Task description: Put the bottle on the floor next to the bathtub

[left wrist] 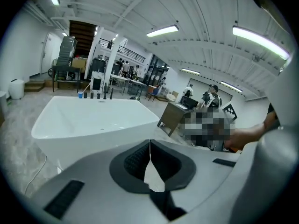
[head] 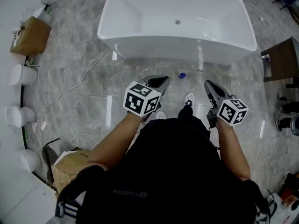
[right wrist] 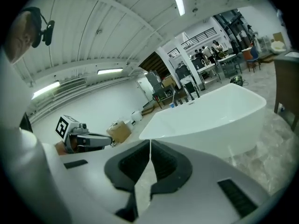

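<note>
Black "QIAODAN" shirt [head: 182, 167] near white bathtub [head: 177, 48]

Ahead of you the bathtub [head: 177, 22] blocks the way across most of the view. The strip of floor [head: 84, 55] between you and the tub wall is open, apart from a small bottle [head: 182, 75] with a blue cap standing just beside the tub. To your left a white cable [head: 79, 80] trails over the tiles, and a cardboard box [head: 30, 35] sits by the wall. To your right a wooden table [head: 282, 59] stands near the tub's corner; the gap between them looks passable, though the view distorts there
</note>
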`<state>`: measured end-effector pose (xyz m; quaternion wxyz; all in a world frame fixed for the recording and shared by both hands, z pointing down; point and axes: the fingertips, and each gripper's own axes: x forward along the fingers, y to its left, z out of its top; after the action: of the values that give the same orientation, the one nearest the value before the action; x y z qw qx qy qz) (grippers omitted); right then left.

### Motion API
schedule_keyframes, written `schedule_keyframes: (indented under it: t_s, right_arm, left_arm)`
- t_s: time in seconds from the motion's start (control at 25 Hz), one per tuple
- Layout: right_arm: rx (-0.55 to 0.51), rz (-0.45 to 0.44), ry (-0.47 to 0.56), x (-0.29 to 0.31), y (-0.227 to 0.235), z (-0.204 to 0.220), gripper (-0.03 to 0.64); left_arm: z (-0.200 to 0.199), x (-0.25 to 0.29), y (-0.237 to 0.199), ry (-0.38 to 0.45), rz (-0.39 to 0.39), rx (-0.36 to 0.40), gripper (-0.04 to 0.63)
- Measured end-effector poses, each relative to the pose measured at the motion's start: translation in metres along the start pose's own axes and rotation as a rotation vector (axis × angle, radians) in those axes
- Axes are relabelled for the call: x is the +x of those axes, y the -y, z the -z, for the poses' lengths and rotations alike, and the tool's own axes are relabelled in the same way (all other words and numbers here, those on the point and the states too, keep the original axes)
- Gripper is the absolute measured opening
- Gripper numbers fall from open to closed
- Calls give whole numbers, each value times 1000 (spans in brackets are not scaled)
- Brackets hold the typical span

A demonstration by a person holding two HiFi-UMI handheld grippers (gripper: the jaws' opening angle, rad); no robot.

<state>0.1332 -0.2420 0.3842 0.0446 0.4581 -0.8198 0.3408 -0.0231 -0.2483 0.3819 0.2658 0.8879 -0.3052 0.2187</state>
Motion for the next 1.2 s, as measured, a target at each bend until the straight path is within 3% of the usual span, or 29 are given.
schedule_keyframes:
  t_s: [0.28,1.2]
  right_arm:
    - [-89,19,-10,-17,-14,18,40]
    - [-103,20,42,-26,-59,33,38]
  left_arm:
    - [6,-8,19,9,22,32,17]
    - [20,-50,22,67,33,46,17]
